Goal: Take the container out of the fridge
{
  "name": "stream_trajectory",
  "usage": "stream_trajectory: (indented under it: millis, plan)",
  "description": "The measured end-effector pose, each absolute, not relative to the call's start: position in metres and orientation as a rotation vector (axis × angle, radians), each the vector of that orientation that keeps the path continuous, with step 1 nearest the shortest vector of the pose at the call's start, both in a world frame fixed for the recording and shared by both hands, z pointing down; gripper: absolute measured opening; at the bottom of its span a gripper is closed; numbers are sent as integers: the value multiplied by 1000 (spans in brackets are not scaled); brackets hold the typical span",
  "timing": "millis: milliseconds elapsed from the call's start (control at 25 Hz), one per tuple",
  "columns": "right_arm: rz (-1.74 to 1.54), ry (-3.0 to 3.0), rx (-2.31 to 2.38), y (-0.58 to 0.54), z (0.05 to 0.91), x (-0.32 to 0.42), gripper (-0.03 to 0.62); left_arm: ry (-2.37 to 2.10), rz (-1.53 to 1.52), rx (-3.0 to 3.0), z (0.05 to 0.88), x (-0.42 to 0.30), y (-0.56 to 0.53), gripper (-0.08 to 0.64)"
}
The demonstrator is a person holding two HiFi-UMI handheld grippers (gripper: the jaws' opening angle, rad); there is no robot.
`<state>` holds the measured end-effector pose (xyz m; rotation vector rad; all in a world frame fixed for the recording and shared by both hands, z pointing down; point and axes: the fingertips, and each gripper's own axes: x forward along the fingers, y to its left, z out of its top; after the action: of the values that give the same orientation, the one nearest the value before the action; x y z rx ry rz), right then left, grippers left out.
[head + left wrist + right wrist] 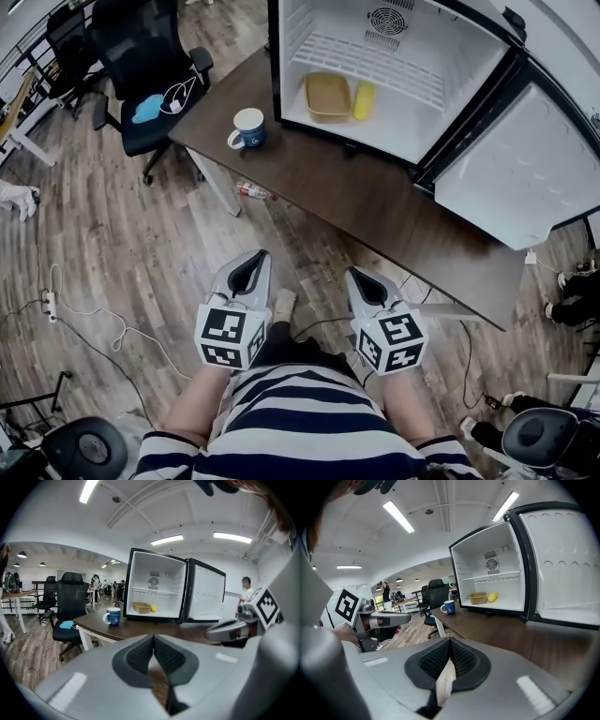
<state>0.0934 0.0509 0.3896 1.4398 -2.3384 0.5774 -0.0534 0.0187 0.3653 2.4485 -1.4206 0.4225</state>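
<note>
Head view, container [328, 96] mouth-up in fridge [398, 127], long axis unclear, left gripper [254, 257], right gripper [355, 275] closed, empty

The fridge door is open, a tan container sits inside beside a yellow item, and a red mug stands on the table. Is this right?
No: the mug is blue, not red, as the head view shows. The rest is right: fridge door open, tan container beside the yellow item.

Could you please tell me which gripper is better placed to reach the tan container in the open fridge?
Right, marginally. The right gripper lines up nearer the tan rectangular container, while the blue mug stands ahead of the left gripper. Both are shut.
</note>
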Motion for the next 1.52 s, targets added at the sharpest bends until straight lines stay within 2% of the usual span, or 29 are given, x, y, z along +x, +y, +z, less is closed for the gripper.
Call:
stream_trajectory:
  millis: [480,1520]
  plan:
    - [534,-2338,1377,-32,401,89,-6,-1346,463,2455,385,-49,-51,0]
    - [109,-2276,1185,-216,405,66,124,-1301,473,2501,414,-59,-186,0]
